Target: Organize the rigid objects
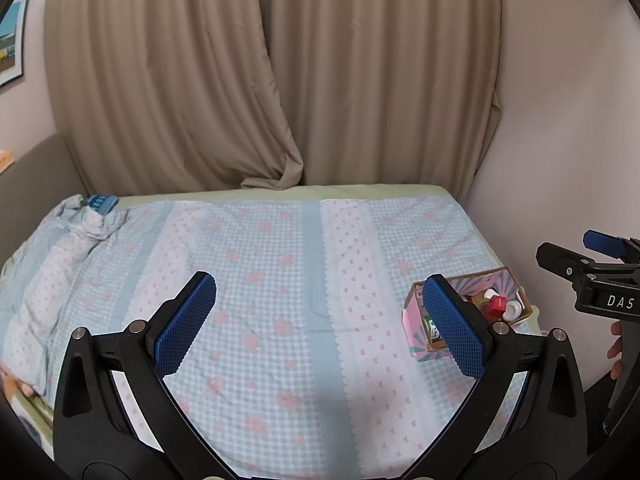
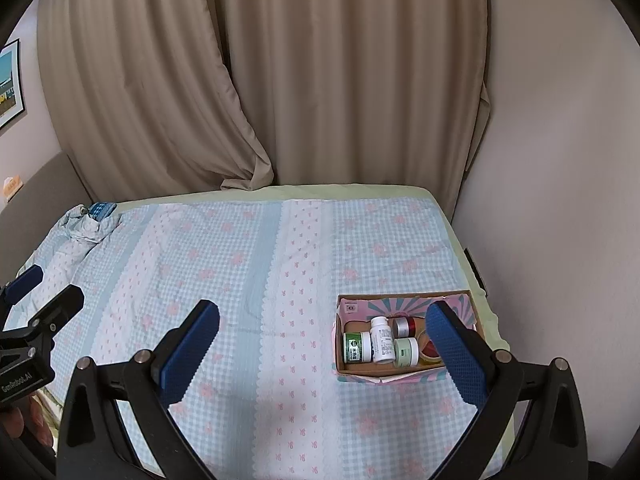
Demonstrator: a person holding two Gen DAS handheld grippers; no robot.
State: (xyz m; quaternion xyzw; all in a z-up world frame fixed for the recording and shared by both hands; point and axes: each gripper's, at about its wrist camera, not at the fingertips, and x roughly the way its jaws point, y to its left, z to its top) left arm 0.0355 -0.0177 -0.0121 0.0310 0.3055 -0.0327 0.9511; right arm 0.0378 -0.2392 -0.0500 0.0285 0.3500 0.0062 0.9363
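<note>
The bed (image 2: 248, 264) carries no loose items that I can see. The box (image 2: 400, 378) sits near its right edge, holding the white bottle (image 2: 382, 340), green jar (image 2: 357, 346), pale jar (image 2: 406, 352) and red-lidded jar (image 2: 405, 325). I judge the sorting essentially done. My left gripper (image 1: 320, 320) and right gripper (image 2: 324, 356) both hang spread apart, holding nothing.

"DAS" in white on the right hand-held gripper (image 1: 600, 264) body, rest cut off. "GenRobot.AI" in white on the left hand-held gripper (image 2: 34, 300) body. Jar and bottle labels in the cardboard box (image 2: 404, 298) unreadable.
</note>
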